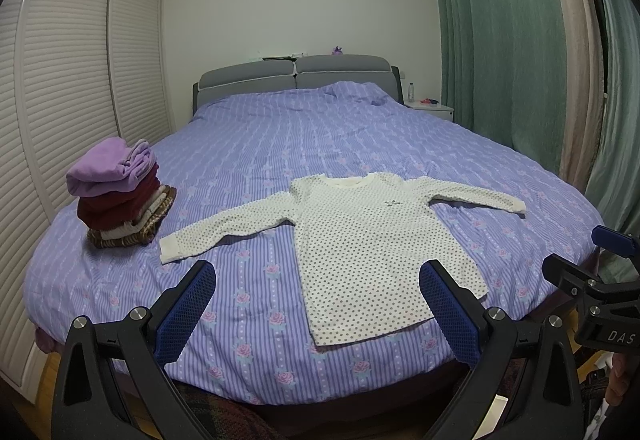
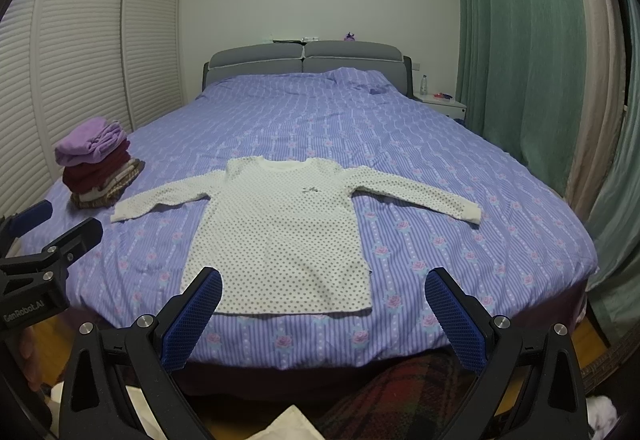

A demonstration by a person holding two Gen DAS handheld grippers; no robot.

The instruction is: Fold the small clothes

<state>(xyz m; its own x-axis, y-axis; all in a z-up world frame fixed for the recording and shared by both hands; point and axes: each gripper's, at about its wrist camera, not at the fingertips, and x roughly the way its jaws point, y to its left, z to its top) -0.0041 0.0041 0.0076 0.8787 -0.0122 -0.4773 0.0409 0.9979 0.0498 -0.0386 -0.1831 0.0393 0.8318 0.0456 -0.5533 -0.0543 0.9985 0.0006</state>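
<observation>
A small cream long-sleeved shirt with dark dots (image 1: 360, 240) (image 2: 280, 232) lies flat, front up, on the purple striped bedspread (image 1: 280, 144) (image 2: 440, 168), both sleeves spread out. Its hem faces the foot of the bed. My left gripper (image 1: 320, 280) hovers open above the foot of the bed, its fingers either side of the shirt's lower left area. My right gripper (image 2: 324, 286) is open too, held over the hem, nothing between its blue pads. Each gripper shows at the edge of the other's view.
A stack of folded clothes (image 1: 120, 192) (image 2: 96, 172), purple on top, sits at the bed's left edge. Louvred wardrobe doors (image 1: 60, 80) run along the left, green curtains (image 1: 500, 40) along the right. A nightstand (image 2: 440, 102) stands by the grey headboard (image 2: 304, 58). A plaid rug (image 2: 400, 392) lies below.
</observation>
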